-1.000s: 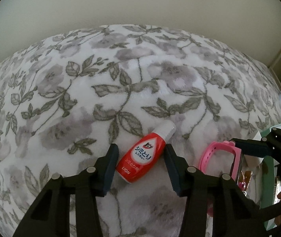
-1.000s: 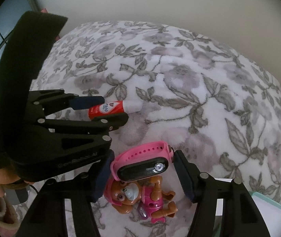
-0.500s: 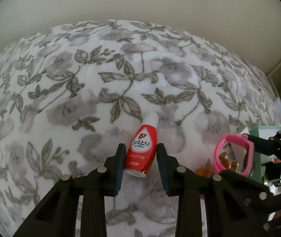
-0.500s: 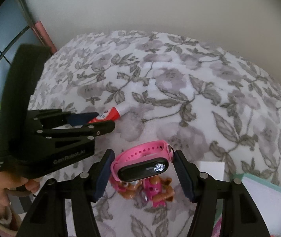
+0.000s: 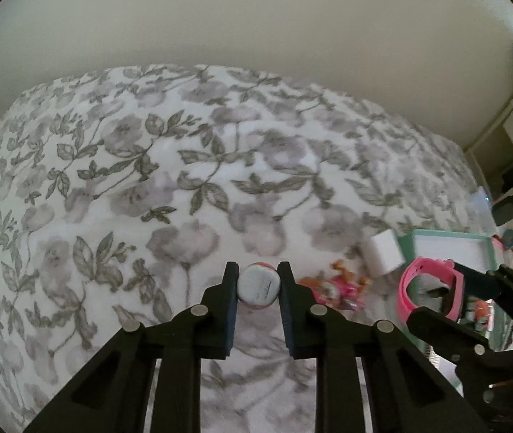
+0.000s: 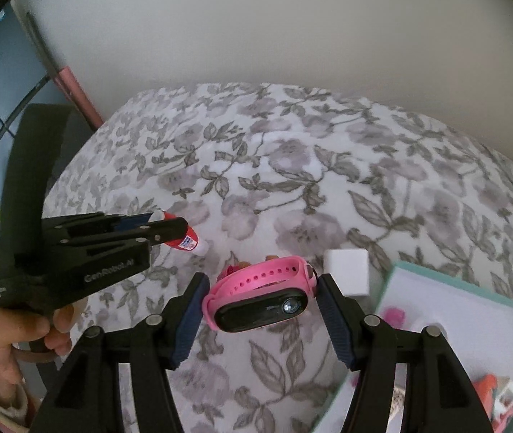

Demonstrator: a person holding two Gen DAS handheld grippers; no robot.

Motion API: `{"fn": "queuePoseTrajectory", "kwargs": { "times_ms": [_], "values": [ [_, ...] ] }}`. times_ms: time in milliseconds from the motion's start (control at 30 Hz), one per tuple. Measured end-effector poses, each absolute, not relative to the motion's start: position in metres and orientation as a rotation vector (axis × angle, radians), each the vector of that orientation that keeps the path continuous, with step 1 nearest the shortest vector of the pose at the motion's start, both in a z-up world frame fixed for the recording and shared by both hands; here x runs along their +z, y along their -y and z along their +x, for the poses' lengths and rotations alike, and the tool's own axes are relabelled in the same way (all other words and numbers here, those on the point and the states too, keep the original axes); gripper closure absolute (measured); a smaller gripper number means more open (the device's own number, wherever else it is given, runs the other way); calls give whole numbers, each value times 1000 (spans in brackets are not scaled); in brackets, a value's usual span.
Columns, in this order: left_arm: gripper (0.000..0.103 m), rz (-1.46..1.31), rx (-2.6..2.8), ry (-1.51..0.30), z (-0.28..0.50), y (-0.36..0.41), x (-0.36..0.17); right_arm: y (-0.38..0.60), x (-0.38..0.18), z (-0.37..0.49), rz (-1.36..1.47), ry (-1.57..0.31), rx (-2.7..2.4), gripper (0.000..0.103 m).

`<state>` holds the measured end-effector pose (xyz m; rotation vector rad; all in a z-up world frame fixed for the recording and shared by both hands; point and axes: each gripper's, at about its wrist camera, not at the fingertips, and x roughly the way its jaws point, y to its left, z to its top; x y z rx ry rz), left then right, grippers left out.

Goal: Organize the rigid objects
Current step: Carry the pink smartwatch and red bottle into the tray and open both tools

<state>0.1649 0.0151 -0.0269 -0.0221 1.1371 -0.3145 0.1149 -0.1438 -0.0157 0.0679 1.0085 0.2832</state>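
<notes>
Bed [image 6: 328, 187] under a grey floral blanket fills both views. At its right edge, a teal-rimmed box [image 6: 472, 288] with a white floor, some small toys already in it; a white cube [image 6: 346, 276] sits on the blanket just beside the box's corner.

Step in hand, as I read it: both picks made, carry to the box next. That calls for swinging each load over the teal rim and letting go above bare floor, clear of the toys inside.

Left claw [image 5: 258, 285]: nearly closed, pads clamped on a red bottle [image 5: 259, 285], held off the blanket, cap pointing down.

Right claw [image 6: 260, 301]: about half open, gripping a pink watch [image 6: 260, 297] across its band ends, above a small toy figure [image 5: 335, 285] on the blanket.
</notes>
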Motion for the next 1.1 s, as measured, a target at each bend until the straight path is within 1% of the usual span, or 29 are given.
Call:
{"fn": "queuePoseTrajectory", "kwargs": {
  "times_ms": [400, 700, 900, 1100],
  "values": [
    [81, -45, -373, -1057, 114, 23, 36, 192, 21, 52, 198, -954, 129, 39],
    [81, -29, -448, -999, 75, 84, 71, 237, 31, 9, 247, -933, -68, 39],
    [81, -17, -485, -990, 55, 125, 73, 274, 25, -15, 290, -953, -186, 39],
    [81, 9, -495, -1020, 44, 158, 55, 305, 8, -27, 328, -1000, -264, 39]
  ]
}}
